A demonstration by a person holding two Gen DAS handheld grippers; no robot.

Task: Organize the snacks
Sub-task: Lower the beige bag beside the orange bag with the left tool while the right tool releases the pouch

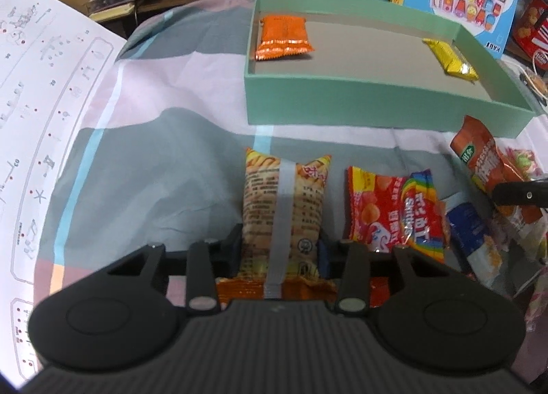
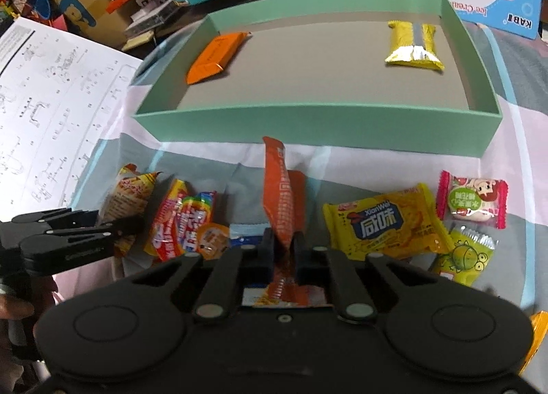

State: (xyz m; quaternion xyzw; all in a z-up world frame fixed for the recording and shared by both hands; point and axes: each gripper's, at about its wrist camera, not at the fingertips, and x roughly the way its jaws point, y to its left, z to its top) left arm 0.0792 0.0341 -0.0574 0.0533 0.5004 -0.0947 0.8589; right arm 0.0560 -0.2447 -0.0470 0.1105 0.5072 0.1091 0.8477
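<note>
The left gripper's (image 1: 281,250) body hides the lower end of the tan snack packet (image 1: 284,209), the right gripper (image 2: 283,246) covers the base of the orange sachet (image 2: 279,202), and the white instruction sheet (image 1: 41,113), its print too small to read, runs off the left edge.

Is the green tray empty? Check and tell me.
No, the green tray already holds an orange snack packet near its left end and a yellow snack packet near its right end.
</note>
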